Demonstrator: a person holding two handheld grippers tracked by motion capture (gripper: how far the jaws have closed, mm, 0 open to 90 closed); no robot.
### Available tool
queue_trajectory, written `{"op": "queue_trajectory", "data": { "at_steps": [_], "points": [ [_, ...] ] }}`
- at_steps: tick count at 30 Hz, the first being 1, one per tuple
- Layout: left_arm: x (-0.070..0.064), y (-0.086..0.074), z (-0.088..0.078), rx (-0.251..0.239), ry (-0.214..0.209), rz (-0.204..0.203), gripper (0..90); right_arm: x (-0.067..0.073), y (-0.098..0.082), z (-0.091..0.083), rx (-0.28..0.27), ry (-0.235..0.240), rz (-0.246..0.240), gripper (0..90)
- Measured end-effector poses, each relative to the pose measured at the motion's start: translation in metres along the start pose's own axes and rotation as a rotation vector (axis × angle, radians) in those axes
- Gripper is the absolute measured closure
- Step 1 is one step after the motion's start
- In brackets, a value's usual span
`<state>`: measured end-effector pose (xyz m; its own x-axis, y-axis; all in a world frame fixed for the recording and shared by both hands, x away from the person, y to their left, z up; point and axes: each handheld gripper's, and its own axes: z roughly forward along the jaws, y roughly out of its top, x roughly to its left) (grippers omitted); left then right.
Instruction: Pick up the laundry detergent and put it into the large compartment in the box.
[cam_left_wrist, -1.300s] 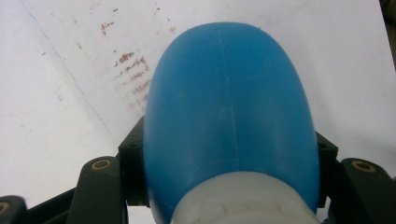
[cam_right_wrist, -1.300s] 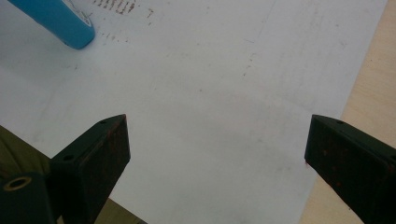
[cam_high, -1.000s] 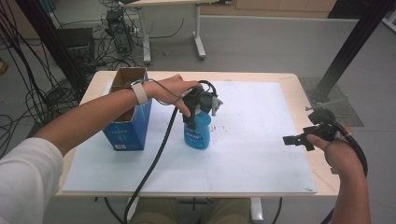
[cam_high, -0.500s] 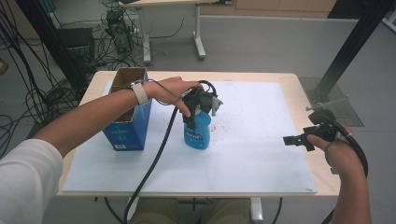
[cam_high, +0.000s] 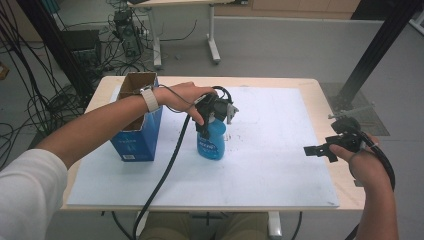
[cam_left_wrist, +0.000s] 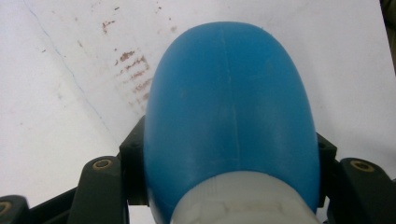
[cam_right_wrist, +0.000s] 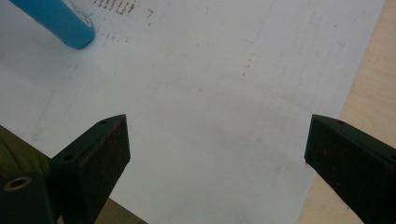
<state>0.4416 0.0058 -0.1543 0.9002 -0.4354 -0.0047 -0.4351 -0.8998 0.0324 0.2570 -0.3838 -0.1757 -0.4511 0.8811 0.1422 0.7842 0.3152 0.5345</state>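
High view, from the left: a blue box stands beside the blue bottle on the white sheet; the left gripper squeezes the bottle's top; the right gripper hangs wide apart, holding nothing.

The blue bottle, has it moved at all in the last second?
No. The blue bottle stands equally far from the cardboard box, left claw clamped on it.

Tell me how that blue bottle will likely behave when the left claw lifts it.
The blue bottle looks like smooth rigid plastic, so it should keep its shape but could slip. The left claw grips it high, beside the white neck, so the body may swing. Standing tall on the white sheet, it could tip if nudged.
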Motion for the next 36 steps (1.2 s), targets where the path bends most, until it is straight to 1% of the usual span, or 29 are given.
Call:
{"op": "queue_trajectory", "data": {
  "at_steps": [23,33,36],
  "points": [
    [0.0004,-0.0014,0.0004,-0.006,-0.005,-0.013,38.1,0.0013,0.0014,-0.0005,-0.004,-0.001,-0.007,6.6],
    [0.0006,-0.0009,0.0003,-0.003,-0.005,-0.012,38.1,0.0017,-0.0002,-0.0021,-0.005,-0.005,-0.005,6.6],
    [0.0008,-0.0013,0.0005,-0.005,-0.006,-0.018,38.2,0.0018,-0.0002,-0.0019,-0.005,-0.005,-0.005,6.6]
  ]
}}
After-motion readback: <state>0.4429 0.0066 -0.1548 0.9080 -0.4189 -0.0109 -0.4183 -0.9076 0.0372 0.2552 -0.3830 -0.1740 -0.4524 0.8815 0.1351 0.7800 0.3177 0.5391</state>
